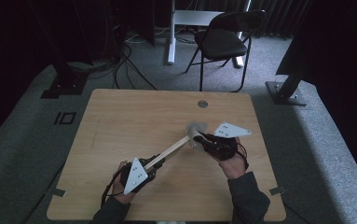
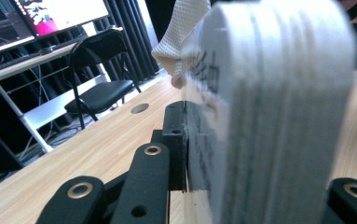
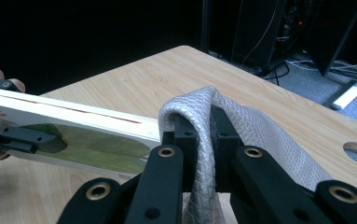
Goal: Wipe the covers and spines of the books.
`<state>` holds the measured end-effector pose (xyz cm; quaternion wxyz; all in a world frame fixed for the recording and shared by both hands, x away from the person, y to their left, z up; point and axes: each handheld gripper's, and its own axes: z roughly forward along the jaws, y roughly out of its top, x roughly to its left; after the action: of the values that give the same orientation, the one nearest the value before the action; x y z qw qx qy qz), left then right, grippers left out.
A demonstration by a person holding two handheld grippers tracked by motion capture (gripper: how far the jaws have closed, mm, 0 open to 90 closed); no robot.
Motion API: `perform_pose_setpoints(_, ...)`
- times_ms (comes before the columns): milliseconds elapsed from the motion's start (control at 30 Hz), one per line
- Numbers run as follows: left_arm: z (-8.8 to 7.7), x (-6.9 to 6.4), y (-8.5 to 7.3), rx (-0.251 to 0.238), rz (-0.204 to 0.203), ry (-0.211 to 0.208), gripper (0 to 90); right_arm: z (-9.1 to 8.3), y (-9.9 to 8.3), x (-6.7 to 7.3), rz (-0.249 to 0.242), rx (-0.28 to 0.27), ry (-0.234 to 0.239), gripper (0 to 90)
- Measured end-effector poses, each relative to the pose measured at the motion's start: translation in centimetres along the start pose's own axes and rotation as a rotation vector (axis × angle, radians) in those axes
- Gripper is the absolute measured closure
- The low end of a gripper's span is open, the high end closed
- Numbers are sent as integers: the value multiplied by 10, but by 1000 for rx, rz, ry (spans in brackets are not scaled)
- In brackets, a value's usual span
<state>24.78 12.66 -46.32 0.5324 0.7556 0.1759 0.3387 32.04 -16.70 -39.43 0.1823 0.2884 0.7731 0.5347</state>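
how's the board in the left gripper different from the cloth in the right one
The board is stiff, long and flat, spanning the gap between the hands; the cloth is soft and folded, draped over the jaws. The board is smooth, with print on its face; the cloth is plain grey-white with a woven texture. Both are pale, held above the table, each pinched by shut jaws: the board in the left gripper, the cloth in the right gripper, at the board's far end.

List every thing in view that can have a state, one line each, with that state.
left claw: shut on one end of the book, holding it off the table
right claw: shut on a fold of the cloth
book: closed, held edge-on in the air
cloth: bunched, draped over the book's far end
table: bare wood around the hands
folding chair: unfolded, standing beyond the table
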Motion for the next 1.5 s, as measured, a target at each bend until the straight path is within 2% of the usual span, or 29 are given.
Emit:
perform_pose_setpoints(167, 1, -4, 0, 15, 38, 14, 778, -1, 1, 0, -6, 3, 0, 849)
perform_pose_setpoints(433, 3, -8, 0, 27, 78, 27, 778, -1, 3, 1, -15, 6, 1, 849)
perform_pose_setpoints(800, 6, -18, 1, 64, 182, 59, 777, -1, 6, 3, -33, 8, 10, 849)
perform_pose_setpoints(1300, 7, -27, 1, 72, 271, 117, 780, -2, 8, 3, -40, 12, 10, 849)
perform_pose_setpoints(1500, 8, -30, 2, 76, 295, 129, 780, -2, 9, 2, -44, 16, 8, 849)
